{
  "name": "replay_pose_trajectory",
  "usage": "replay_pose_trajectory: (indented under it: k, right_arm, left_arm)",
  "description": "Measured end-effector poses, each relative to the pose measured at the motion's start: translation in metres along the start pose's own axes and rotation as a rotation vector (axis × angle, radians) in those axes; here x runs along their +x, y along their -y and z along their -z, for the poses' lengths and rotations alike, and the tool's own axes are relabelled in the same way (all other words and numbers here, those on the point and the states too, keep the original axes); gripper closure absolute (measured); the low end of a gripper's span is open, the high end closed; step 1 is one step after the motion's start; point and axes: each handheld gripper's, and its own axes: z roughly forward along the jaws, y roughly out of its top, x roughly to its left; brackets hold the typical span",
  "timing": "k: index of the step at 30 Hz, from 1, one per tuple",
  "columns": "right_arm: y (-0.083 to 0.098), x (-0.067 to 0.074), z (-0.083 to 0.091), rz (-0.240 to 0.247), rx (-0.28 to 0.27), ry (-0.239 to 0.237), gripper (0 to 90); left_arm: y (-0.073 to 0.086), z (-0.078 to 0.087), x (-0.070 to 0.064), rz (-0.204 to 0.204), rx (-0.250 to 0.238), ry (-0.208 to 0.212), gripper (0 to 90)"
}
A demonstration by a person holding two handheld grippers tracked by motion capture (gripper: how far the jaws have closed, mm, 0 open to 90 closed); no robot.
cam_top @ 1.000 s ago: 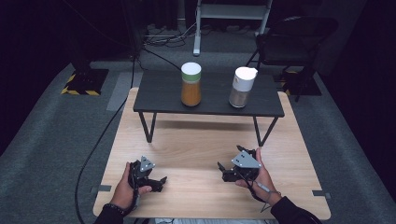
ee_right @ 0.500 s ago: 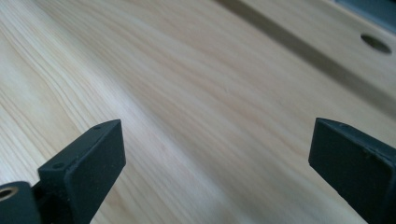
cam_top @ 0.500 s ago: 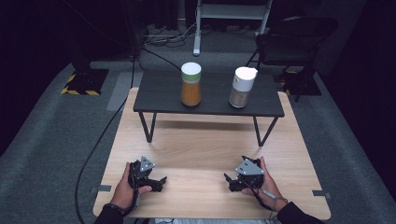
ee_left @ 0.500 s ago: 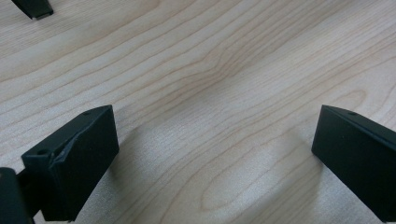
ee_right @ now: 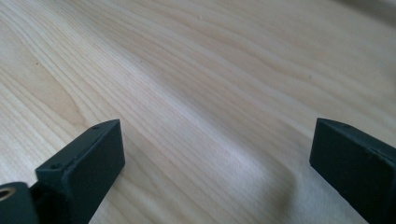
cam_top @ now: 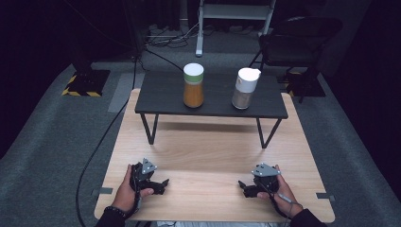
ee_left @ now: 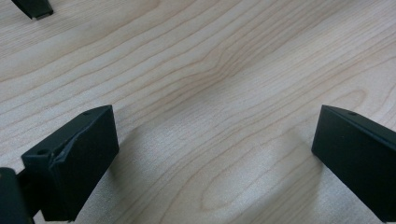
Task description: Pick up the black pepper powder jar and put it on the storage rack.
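Both grippers rest low on the wooden table, jaws spread, nothing held.

High view: the left gripper (cam_top: 161, 185) and right gripper (cam_top: 245, 188) sit near the front edge of the table (cam_top: 208, 156), well apart, each in a hand, jaws pointing inward toward each other. Farther back a black shelf (cam_top: 161, 101) carries an orange jar (cam_top: 193, 86) with a white lid and, to its right, a white jar (cam_top: 246, 88); both stand upright, well away from the grippers. Left gripper view: the left gripper (ee_left: 212, 154) has its jaws wide apart over bare wood, gripping nothing. Right gripper view: the right gripper (ee_right: 217, 161) likewise has its jaws wide apart over bare wood.
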Motion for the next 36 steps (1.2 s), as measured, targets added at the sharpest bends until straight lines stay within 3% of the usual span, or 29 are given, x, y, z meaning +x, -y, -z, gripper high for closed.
replay_pose_trajectory:
  k: [12,16,36]
  right_arm:
    - [0.002,-0.033,0.001,-0.069,0.036,-0.058,0.5]
    - [0.004,-0.039,0.002,-0.073,0.037,-0.057,0.4]
    - [0.005,-0.045,0.003,-0.073,0.037,-0.062,0.0]
  left_arm:
    - [0.000,0.000,0.000,-0.001,0.001,0.001,0.4]
    - [0.000,0.000,0.000,0.000,0.002,0.002,0.4]
    - [-0.001,-0.001,0.001,-0.005,0.001,0.006,0.4]
